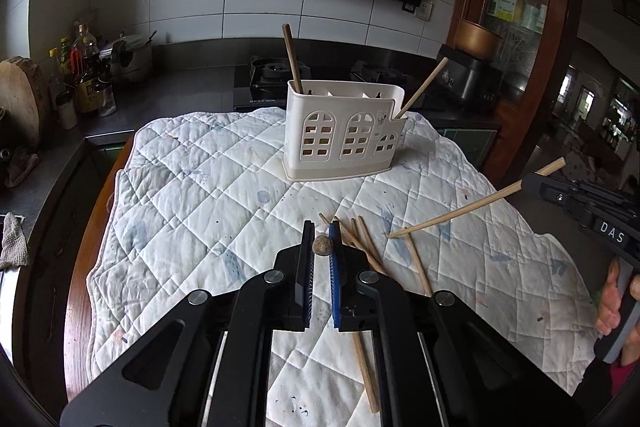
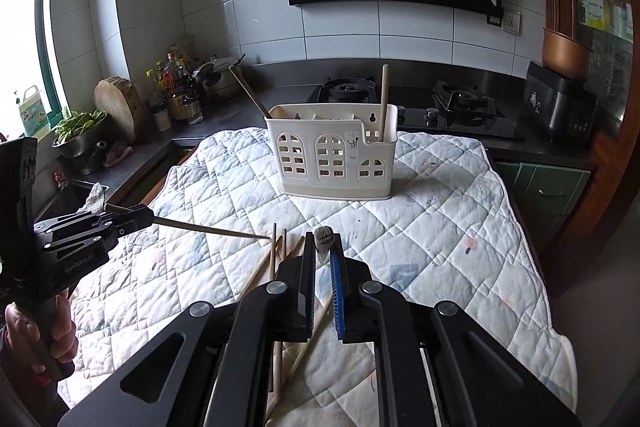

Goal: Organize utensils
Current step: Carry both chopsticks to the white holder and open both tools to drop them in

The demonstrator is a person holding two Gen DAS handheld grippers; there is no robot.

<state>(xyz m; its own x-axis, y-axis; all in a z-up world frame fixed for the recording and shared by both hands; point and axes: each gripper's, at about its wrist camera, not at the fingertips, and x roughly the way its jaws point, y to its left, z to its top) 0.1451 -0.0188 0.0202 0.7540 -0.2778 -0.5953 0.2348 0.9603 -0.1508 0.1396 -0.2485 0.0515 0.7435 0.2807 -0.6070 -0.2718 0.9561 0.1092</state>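
A white utensil holder [image 1: 344, 131] with arched cut-outs stands on the quilted cloth [image 1: 200, 187]; it holds two chopsticks [image 1: 292, 59]. It also shows in the right wrist view [image 2: 332, 155]. My left gripper [image 1: 322, 245] is shut on a chopstick, seen end-on between the fingertips; in the right wrist view [image 2: 132, 219] that chopstick [image 2: 208, 229] points down at the cloth. My right gripper [image 2: 324, 243] is shut on another chopstick, seen end-on; in the left wrist view [image 1: 536, 183] that chopstick [image 1: 460, 213] slants down to the cloth. Several loose chopsticks [image 1: 372, 251] lie on the cloth below both grippers.
A gas stove [image 2: 404, 99] sits behind the holder. Bottles [image 2: 176, 83], a wooden board [image 2: 118, 103] and a bowl of greens [image 2: 78, 131] stand on the left counter. A black appliance [image 2: 560, 107] stands at the right. A wooden cabinet [image 1: 516, 7] is at the far right.
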